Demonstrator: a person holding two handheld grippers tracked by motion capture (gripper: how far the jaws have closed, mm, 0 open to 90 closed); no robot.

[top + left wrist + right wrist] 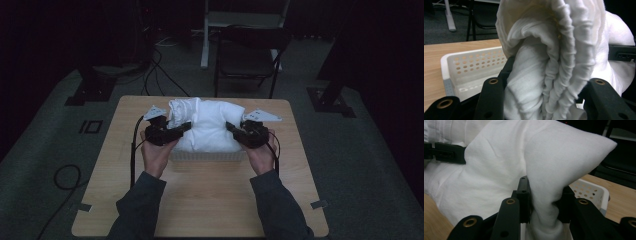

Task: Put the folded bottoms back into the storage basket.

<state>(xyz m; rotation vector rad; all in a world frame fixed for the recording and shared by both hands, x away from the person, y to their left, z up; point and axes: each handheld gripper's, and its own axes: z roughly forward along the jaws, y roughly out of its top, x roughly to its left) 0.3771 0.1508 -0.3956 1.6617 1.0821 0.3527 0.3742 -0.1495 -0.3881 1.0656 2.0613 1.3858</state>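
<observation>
We see a white pillow, plump and soft, in a plain cotton case, held over a white perforated basket that sits mid-counter. In the high view the pillow bulges above the basket's near wall and hides most of the inside, so we cannot tell whether its underside touches the basket. The left gripper grips it from the left and the right gripper from the right, each in one of the person's hands. In the left gripper view the pillow shows its open end: the case bunches into tight, rippled pleats beside a smoother roll of the inner cushion, and the jaws are closed on this thick wad, with the basket low at the left. In the right gripper view a smooth corner of the pillow rises to a blunt peak, its fabric pinched to a narrow neck between jaws closed tight on it; the basket's rim shows just behind. The cloth is clean and unmarked, with soft creases running toward each grip.
</observation>
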